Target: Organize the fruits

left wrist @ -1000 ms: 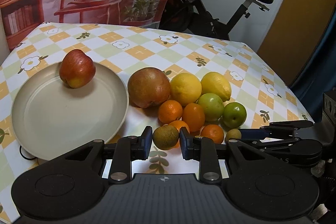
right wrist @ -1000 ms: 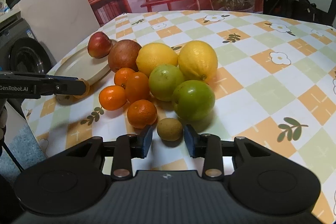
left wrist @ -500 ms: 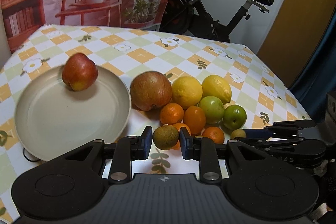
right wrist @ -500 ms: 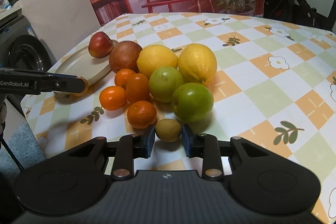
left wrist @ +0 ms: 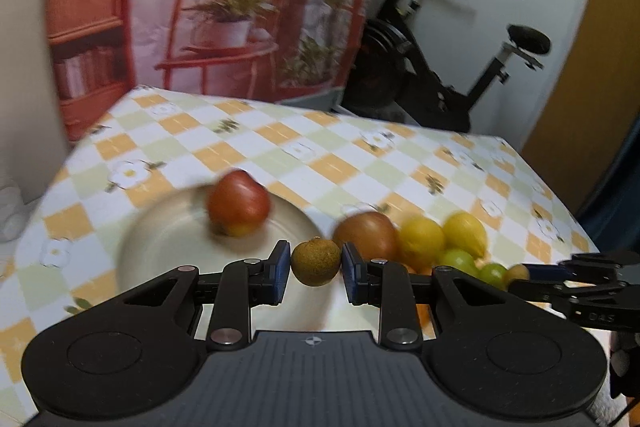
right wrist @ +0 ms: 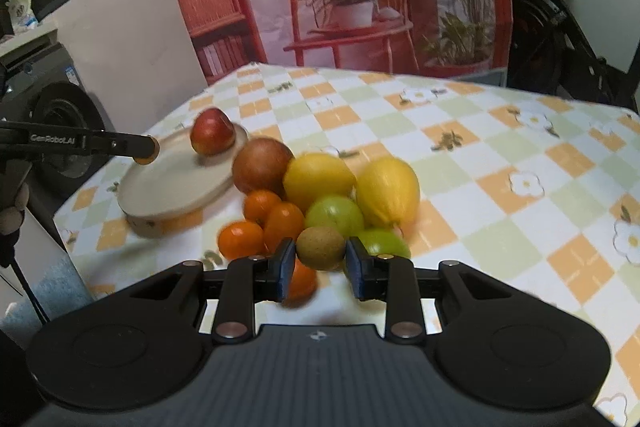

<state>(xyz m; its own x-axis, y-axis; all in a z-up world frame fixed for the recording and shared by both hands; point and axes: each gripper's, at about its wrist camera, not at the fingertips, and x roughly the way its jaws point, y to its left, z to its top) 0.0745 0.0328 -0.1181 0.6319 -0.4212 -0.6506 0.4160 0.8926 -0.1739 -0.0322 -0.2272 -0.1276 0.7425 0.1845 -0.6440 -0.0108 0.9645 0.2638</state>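
On the bench (right wrist: pixel 500 163), under a checked cloth of orange, pale green and white squares with printed flowers: a heap of loose fruit beside a round cream plate (right wrist: pixel 176 183) with a low rim. Plate: holds one red apple (right wrist: pixel 212 131), smooth-skinned, yellow at its base. Heap, just beside the plate: one large russet round fruit (right wrist: pixel 262 166), two yellow lemons (right wrist: pixel 318 175), two smooth green fruits (right wrist: pixel 335 214), several glossy oranges (right wrist: pixel 241 239), all touching. Left gripper (left wrist: pixel 316 265): jaws closed on a small brown-green fruit (left wrist: pixel 316 263), round, dull and rough-skinned, blue pads pressing both sides, held clear of the cloth in front of the plate's near edge. Right gripper (right wrist: pixel 320 259): jaws closed on a second small fruit (right wrist: pixel 320 247), brown, matt, finely speckled, held above the near edge of the heap. Gripper bodies: black, ribbed plastic with metal pivot pins.
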